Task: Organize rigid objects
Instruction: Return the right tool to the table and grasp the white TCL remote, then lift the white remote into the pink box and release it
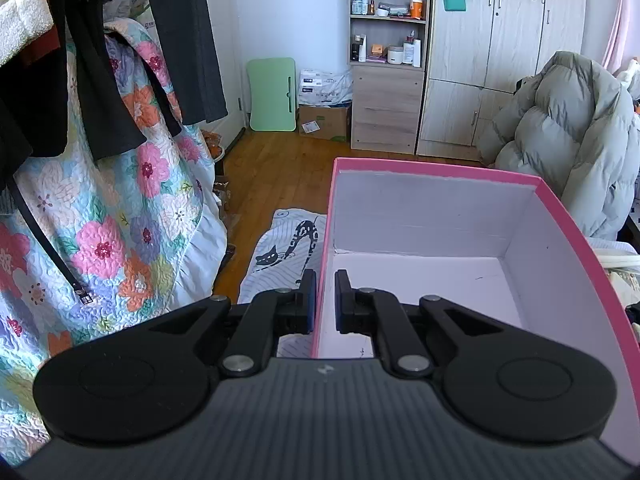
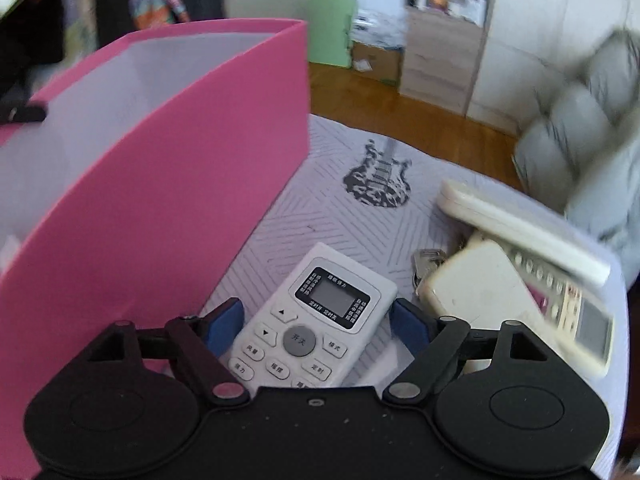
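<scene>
A pink box (image 1: pixel 440 170) with a white inside stands open on the patterned cloth, and nothing shows inside it. My left gripper (image 1: pixel 325 300) is shut on the box's near left wall, one finger inside and one outside. In the right wrist view the same pink box (image 2: pixel 180 200) stands at the left. Beside it a white remote control (image 2: pixel 296 340) with a small screen lies flat on the cloth. My right gripper (image 2: pixel 317 307) is open and straddles the remote, its blue pads (image 2: pixel 222 326) just off the remote's sides.
A pile at the right holds a long white remote (image 2: pixel 520 232), a white block (image 2: pixel 476 288), a remote with several buttons (image 2: pixel 576 312) and some keys (image 2: pixel 426 260). A guitar print (image 2: pixel 378 184) marks the cloth. A floral quilt (image 1: pixel 120 220) hangs left, a grey puffer jacket (image 1: pixel 568 140) right.
</scene>
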A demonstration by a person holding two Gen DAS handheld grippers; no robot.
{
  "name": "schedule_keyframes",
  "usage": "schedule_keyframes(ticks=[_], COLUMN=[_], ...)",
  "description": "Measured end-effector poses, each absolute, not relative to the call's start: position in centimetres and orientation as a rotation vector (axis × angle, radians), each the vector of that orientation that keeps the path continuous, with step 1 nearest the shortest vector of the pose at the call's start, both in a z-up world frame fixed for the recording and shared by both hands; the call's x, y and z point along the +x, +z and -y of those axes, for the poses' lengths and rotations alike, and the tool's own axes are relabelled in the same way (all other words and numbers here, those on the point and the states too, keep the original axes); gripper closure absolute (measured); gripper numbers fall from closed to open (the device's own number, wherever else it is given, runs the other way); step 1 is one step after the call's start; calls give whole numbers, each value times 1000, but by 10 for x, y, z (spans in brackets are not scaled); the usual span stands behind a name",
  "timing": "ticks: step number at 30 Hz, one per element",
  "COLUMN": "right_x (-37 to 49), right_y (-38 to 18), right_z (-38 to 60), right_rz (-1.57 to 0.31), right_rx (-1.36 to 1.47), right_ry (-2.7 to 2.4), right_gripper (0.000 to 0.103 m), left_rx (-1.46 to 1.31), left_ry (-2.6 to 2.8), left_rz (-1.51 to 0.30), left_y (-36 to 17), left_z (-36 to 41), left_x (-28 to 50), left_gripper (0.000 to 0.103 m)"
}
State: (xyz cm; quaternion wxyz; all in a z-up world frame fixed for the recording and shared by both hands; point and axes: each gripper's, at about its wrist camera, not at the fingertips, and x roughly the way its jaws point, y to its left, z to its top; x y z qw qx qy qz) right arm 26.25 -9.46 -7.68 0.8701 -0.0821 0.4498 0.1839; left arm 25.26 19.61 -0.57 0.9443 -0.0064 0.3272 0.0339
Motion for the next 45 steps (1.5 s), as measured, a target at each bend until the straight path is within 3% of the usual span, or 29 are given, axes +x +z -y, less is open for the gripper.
schedule_keyframes(ticks=[9, 24, 29, 39, 45], right_x=[233, 208, 207, 171, 193], right_y=[-71, -82, -75, -58, -71], right_z=[100, 97, 94, 95, 97], right_rz=[-880, -778, -795, -613, -747], right_rx=[-85, -111, -86, -83, -77], right_ry=[431, 380, 366, 336, 272], right_gripper=[35, 27, 40, 41, 41], left_rx=[-9, -25, -6, -12, -30], left_ry=[76, 71, 81, 77, 73], left_rz=[-662, -665, -673, -681, -687], left_y=[-5, -3, -4, -4, -5], left_z=[-196, -197, -197, -197, -199], left_x=[252, 253, 254, 256, 256], left_gripper=[96, 96, 96, 96, 96])
